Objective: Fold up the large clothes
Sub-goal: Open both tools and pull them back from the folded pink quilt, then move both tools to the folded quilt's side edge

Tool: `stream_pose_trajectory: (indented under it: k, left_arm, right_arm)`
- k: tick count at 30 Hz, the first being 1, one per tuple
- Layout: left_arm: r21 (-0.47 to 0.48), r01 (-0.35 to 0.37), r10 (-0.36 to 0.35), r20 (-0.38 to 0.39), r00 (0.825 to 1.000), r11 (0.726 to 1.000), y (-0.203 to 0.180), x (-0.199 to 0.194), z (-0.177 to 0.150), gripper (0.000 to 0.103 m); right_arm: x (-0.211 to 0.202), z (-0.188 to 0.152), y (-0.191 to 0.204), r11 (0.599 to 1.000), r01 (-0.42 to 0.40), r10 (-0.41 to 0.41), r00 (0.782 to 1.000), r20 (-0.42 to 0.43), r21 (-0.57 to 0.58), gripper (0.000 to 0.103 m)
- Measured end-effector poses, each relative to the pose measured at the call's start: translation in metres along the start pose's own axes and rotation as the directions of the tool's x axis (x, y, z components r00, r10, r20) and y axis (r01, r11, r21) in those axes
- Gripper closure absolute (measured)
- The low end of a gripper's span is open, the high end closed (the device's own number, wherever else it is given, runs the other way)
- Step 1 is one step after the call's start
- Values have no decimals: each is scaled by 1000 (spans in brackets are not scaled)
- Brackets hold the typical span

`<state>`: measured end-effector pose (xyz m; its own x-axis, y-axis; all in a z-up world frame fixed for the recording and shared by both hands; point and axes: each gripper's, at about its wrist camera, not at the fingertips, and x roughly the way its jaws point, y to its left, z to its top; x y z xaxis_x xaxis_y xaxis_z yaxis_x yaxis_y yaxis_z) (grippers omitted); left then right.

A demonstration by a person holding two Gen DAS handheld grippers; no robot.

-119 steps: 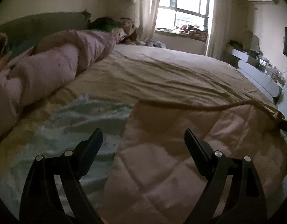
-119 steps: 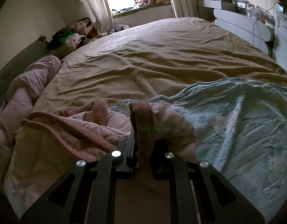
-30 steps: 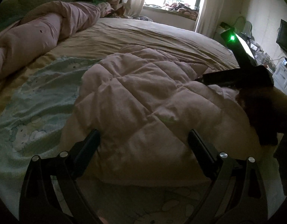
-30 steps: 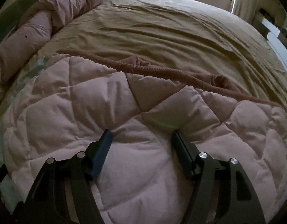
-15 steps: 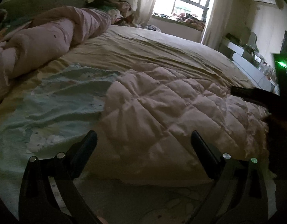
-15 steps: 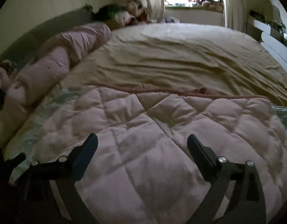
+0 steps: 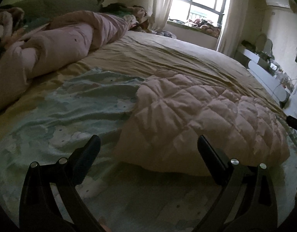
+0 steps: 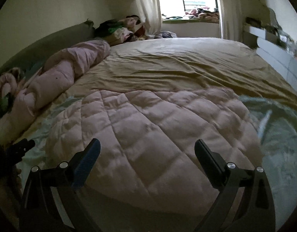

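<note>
- The right gripper [image 8: 146,150] hangs over the bed with its jaws spread wide and nothing between them; they have just been opening, and the padding below lies free of the pads.
- The left gripper [image 7: 148,147] is likewise spread wide and empty, poised above the near edge of the bedding.
- Directly beneath and ahead of the right gripper lies the quilted pink garment [image 8: 148,123], a large padded piece folded into a thick, rounded slab; its near fold runs just below the fingertips without touching them.
- From the left wrist view the same garment [image 7: 202,116] sits ahead and to the right, its near edge between the two fingers and its bulk trailing off toward the right side of the bed.
- The garment rests on a pale blue printed sheet [image 7: 74,112], which lies over the tan bedspread [image 8: 177,67]; a rolled pink duvet [image 7: 67,44] lies well apart along the headboard side.
- Judged from the lie of the cloth, one fold has been laid down and released, and the hands are clear of it.
- The next move would call for a fresh grip on an edge or corner of the slab, both jaws closing on the thick padding, to carry it over again or square it up.
</note>
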<state>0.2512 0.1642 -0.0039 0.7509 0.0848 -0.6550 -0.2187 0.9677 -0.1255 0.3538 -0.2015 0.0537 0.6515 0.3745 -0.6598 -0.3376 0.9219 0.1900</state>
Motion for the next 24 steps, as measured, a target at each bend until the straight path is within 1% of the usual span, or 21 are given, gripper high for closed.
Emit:
stream_pose_trajectory:
  k: [6,11,22,24]
  left_arm:
    - [14,-38,38,-19,999,999,0,-6,-13,9]
    - [26,-60,60,-21,998,998,-1,-15,-24,9]
    - [58,-82,84,-33,996,995,-11,-35,-48,9]
    - [63,-76,78,-36,996,995,-14,-37,-52,9]
  right_arm:
    - [-23,-30,-40,996,36,-36,999,-2,81,6]
    - [-37,-51,-61,991,53,-53,999,-5,126,6]
    - [-52,-81,-80,985,57,-52,998,-33,165,6]
    - [-55,-85,-82,984,54,-49,998,-35,172,6]
